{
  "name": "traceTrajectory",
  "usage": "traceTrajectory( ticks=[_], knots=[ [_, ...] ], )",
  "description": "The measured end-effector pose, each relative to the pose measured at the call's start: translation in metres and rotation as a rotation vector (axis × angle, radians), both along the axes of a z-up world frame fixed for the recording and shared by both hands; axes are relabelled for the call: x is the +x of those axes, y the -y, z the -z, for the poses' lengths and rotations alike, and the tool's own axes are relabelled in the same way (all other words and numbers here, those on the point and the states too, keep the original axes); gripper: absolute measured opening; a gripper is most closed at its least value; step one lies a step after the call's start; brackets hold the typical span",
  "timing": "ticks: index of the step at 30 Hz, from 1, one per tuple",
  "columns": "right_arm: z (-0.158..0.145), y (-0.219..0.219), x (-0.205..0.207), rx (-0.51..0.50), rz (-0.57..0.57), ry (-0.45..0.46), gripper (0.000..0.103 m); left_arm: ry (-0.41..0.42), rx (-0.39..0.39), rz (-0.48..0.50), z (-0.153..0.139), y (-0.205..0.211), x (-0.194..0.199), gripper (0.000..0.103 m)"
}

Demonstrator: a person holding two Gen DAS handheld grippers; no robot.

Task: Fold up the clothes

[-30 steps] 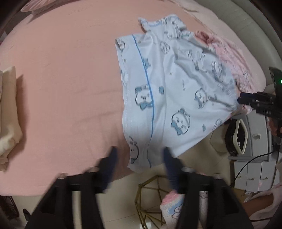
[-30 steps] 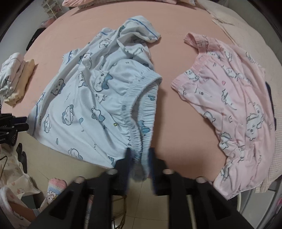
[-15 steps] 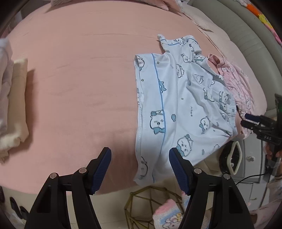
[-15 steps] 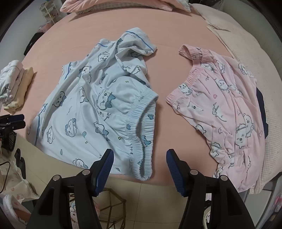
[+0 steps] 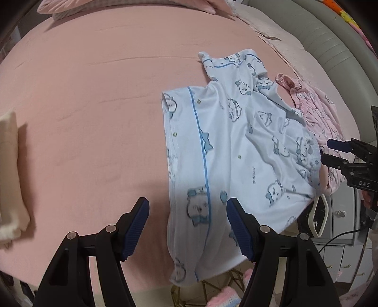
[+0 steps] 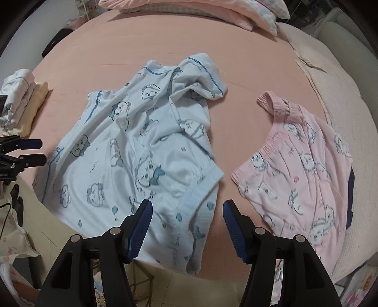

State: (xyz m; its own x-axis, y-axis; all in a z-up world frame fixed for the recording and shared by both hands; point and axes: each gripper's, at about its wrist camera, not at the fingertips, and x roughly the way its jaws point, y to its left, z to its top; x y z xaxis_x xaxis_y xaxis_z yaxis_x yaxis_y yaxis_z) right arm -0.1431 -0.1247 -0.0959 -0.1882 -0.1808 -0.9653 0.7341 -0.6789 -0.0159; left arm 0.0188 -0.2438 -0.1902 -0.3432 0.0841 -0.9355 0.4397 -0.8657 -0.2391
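A light blue cartoon-print pyjama top (image 5: 226, 151) lies spread on the pink bed, its hem hanging over the near edge. The matching blue shorts (image 6: 189, 184) lie crumpled on top of it. My left gripper (image 5: 188, 212) hovers open over the top's hem by the blue piping, and nothing is pinched in it. It also shows as the left gripper (image 6: 35, 151) at the left rim of the right wrist view. My right gripper (image 6: 187, 210) stands open above the shorts' elastic waistband, its pads clear of the cloth. Pink shorts (image 6: 304, 165) lie flat to the right.
A stack of folded cream and white clothes (image 6: 21, 104) sits at the bed's left side. Pillows (image 6: 203, 11) line the far end. Below the near edge stand a gold wire basket (image 5: 226, 281) and a grey drawer unit (image 5: 340, 217).
My right gripper has let go of the blue waistband and opened. Both grippers have shifted further over the bed, and the views have steadied. The left jaws kept the same gap.
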Motion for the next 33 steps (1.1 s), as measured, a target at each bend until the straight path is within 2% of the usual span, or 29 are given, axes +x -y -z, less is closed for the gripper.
traceTrajectory(
  ticks=[4, 12, 23, 29, 33],
  knots=[
    [0.001, 0.003, -0.011, -0.01, 0.015, 0.014, 0.062, -0.018, -0.02, -0.017, -0.003, 0.012, -0.01, 0.066],
    [0.004, 0.011, -0.04, -0.046, 0.077, 0.065, 0.062, -0.064, 0.021, -0.08, -0.01, 0.04, -0.039, 0.066],
    [0.009, 0.026, -0.074, -0.103, 0.133, 0.112, 0.062, -0.046, -0.071, -0.012, -0.011, 0.043, -0.078, 0.066],
    [0.019, 0.034, -0.09, -0.104, 0.165, 0.162, 0.062, -0.018, -0.003, -0.046, 0.0, 0.05, -0.096, 0.066],
    [0.025, 0.037, -0.105, -0.123, 0.204, 0.186, 0.062, -0.019, -0.008, -0.046, 0.002, 0.052, -0.111, 0.066]
  ],
)
